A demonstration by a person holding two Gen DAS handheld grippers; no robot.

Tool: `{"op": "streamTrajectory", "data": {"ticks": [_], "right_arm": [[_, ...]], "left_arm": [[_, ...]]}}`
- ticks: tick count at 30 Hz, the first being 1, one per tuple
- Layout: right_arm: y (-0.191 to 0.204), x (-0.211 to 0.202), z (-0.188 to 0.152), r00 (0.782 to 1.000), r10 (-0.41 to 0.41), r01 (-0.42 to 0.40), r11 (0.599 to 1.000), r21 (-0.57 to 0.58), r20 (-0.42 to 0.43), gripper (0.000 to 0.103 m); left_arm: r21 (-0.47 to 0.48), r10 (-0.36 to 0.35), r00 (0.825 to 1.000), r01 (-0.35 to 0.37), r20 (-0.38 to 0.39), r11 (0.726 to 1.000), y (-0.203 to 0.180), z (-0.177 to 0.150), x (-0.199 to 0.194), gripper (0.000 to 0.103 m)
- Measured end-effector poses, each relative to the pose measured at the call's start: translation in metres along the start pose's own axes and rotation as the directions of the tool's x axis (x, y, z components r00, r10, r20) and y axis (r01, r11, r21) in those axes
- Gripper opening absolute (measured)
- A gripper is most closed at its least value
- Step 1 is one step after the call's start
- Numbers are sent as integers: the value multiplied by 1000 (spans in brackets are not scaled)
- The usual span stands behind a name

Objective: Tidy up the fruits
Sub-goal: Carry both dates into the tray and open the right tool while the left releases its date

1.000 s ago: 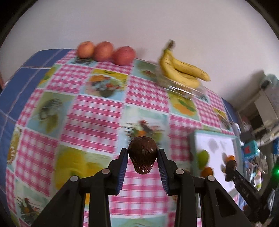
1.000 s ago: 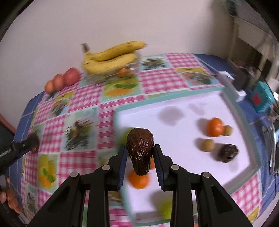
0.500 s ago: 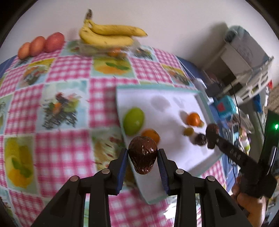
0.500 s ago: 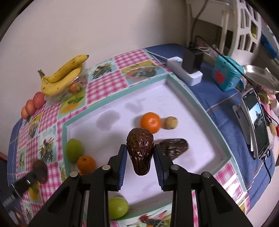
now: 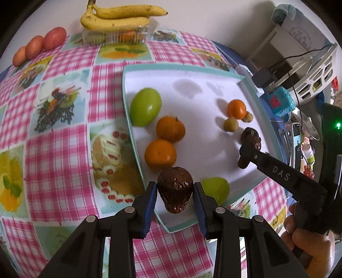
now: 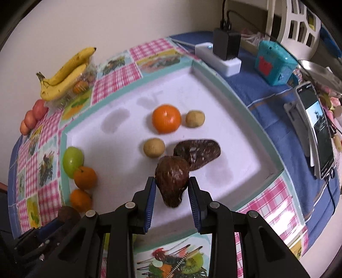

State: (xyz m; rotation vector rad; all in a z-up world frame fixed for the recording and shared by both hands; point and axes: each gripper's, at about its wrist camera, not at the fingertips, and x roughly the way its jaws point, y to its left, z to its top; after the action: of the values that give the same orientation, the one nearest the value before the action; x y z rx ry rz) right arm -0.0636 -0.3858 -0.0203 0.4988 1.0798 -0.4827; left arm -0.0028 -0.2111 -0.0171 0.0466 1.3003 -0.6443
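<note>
My left gripper [image 5: 174,197] is shut on a brown scaly fruit [image 5: 174,189] and holds it over the near edge of the white tray [image 5: 205,85]. My right gripper [image 6: 171,193] is shut on a second brown scaly fruit [image 6: 172,177] above the tray [image 6: 235,119], just in front of a third brown fruit [image 6: 197,154] lying there. In the tray lie oranges [image 5: 170,128] [image 5: 160,153] [image 5: 236,109], green fruits [image 5: 145,109] [image 5: 215,189] and small tan fruits [image 6: 154,147] [image 6: 195,118]. The right gripper also shows in the left wrist view [image 5: 249,147].
Bananas [image 5: 119,18] lie on a clear plastic box [image 5: 119,35] at the back of the checked tablecloth, with red apples [image 5: 38,45] to their left. A power strip [image 6: 218,56], a teal box [image 6: 275,63] and a phone [image 6: 318,130] stand right of the tray.
Both grippers have moved in lower over the tray with their fruits held. The left view swung from the tablecloth to the tray; the right gripper came close to the brown fruit lying there.
</note>
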Motion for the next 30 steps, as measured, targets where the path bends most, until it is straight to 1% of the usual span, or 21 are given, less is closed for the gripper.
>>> {"op": "streamTrajectory", "data": {"ticks": [8, 13, 24, 26, 29, 30], "right_arm": [[2, 11, -4, 1000, 3, -4, 1000, -13, -30, 32], [3, 16, -4, 999, 1, -2, 1000, -16, -46, 32], [1, 17, -4, 999, 2, -2, 1000, -14, -44, 32], [2, 17, -5, 999, 0, -1, 1000, -17, -46, 32], [4, 16, -7, 999, -7, 6, 1000, -28, -46, 34], [4, 16, -8, 999, -9, 7, 1000, -29, -45, 38]], "left_arm": [[2, -8, 1000, 8, -28, 1000, -2, -3, 11, 37], [-3, -13, 999, 13, -31, 1000, -3, -2, 14, 37], [-31, -48, 998, 47, -29, 998, 1, -6, 8, 38], [-44, -65, 998, 64, -26, 997, 2, -7, 4, 39], [-57, -97, 995, 96, -13, 994, 4, -10, -3, 44], [-58, -103, 995, 103, -8, 993, 5, -11, -5, 46]]}}
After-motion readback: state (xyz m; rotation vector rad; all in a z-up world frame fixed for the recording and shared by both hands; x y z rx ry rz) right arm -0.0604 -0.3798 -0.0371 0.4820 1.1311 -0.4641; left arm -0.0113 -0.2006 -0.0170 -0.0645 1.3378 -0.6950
